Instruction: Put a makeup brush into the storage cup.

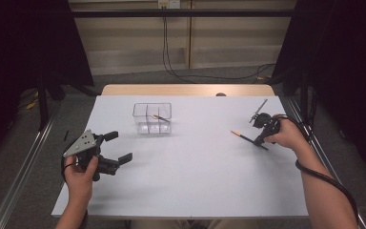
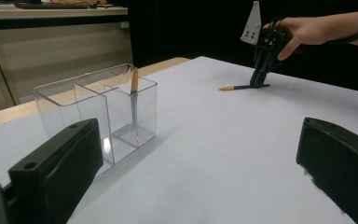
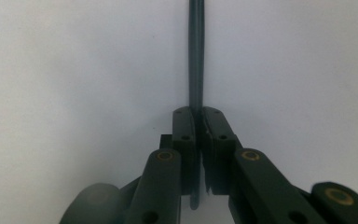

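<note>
A dark pencil (image 1: 243, 136) with an orange end lies on the white table at the right. My right gripper (image 1: 259, 140) points down at it and is shut on its shaft. In the right gripper view the pencil (image 3: 196, 56) runs straight up from between the closed pads of the right gripper (image 3: 198, 116). The left gripper view shows that pencil (image 2: 235, 87) resting on the table under the right gripper (image 2: 259, 84). My left gripper (image 1: 119, 146) is held open near the table's front left, with nothing between its jaws (image 2: 198, 177).
A clear box with compartments (image 1: 140, 106) stands at the middle back of the table, and another pencil (image 1: 159, 117) leans in one compartment. In the left gripper view the box (image 2: 51, 107) is just ahead of the left jaw, its pencil (image 2: 134, 93) upright.
</note>
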